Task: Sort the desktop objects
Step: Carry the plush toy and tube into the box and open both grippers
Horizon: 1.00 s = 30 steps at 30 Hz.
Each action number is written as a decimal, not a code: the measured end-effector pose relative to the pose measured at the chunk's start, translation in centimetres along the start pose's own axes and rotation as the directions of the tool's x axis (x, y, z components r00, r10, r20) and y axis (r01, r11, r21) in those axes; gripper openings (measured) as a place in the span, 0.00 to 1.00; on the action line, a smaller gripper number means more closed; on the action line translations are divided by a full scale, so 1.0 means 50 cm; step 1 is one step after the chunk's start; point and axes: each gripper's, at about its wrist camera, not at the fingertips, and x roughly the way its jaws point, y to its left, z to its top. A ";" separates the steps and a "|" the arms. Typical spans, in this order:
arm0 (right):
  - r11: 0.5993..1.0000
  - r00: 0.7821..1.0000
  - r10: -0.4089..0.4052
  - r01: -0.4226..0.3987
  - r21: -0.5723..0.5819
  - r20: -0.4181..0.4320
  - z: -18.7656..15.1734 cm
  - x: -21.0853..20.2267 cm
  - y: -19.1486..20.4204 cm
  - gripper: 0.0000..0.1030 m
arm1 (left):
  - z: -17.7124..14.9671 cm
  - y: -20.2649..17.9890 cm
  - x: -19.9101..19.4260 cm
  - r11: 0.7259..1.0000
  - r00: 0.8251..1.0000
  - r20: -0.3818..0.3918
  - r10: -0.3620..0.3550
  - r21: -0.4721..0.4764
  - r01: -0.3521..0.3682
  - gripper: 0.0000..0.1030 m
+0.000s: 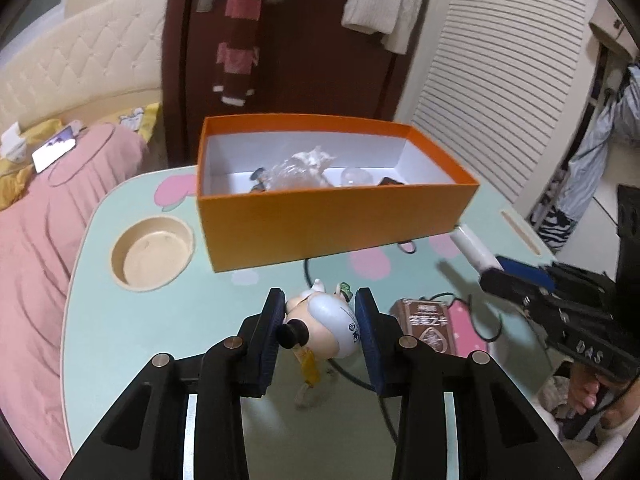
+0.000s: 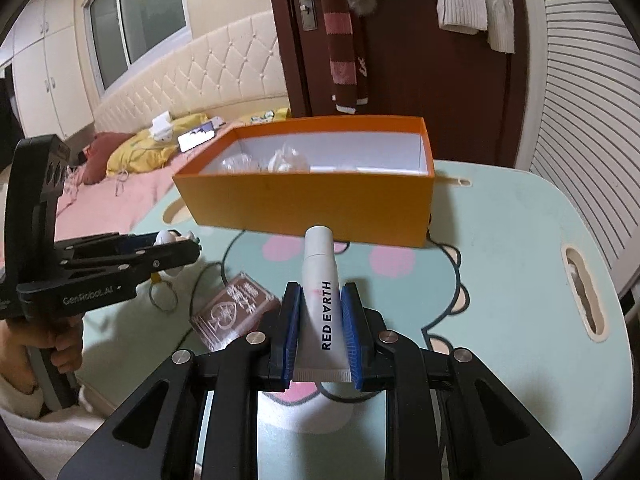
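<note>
A pale green table [image 2: 500, 264] with pink spots stands beside a pink bed [image 1: 36, 240] and a dark brown door [image 2: 440, 72] (clothes hang there). The left gripper [image 1: 320, 312] squeezes a small white toy figure [image 1: 332, 320]. The right gripper [image 2: 320, 304] pinches a white cream tube [image 2: 322, 280]. An open orange cardboard box [image 1: 320, 220] sits just behind, with a brown packet [image 1: 428, 326] nearby.

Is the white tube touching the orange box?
Apart. The right wrist view shows the white tube clamped in the right gripper, its cap short of the orange box.
</note>
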 end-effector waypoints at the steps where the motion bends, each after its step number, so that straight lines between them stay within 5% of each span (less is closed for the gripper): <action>1: 1.000 1.000 0.005 -0.005 0.004 0.005 0.007 -0.002 -0.001 0.21 | 0.004 0.001 -0.002 1.000 1.000 0.002 -0.002 0.002 0.002 0.33; 15: 0.998 0.996 0.053 -0.055 0.027 0.069 0.163 0.045 -0.010 0.21 | 0.165 0.013 -0.008 0.999 0.993 0.115 -0.033 0.016 0.031 0.33; 30: 0.994 0.996 0.086 -0.084 0.072 -0.024 0.213 0.174 -0.029 0.21 | 0.204 0.049 0.118 0.999 0.999 0.048 0.006 -0.037 -0.005 0.34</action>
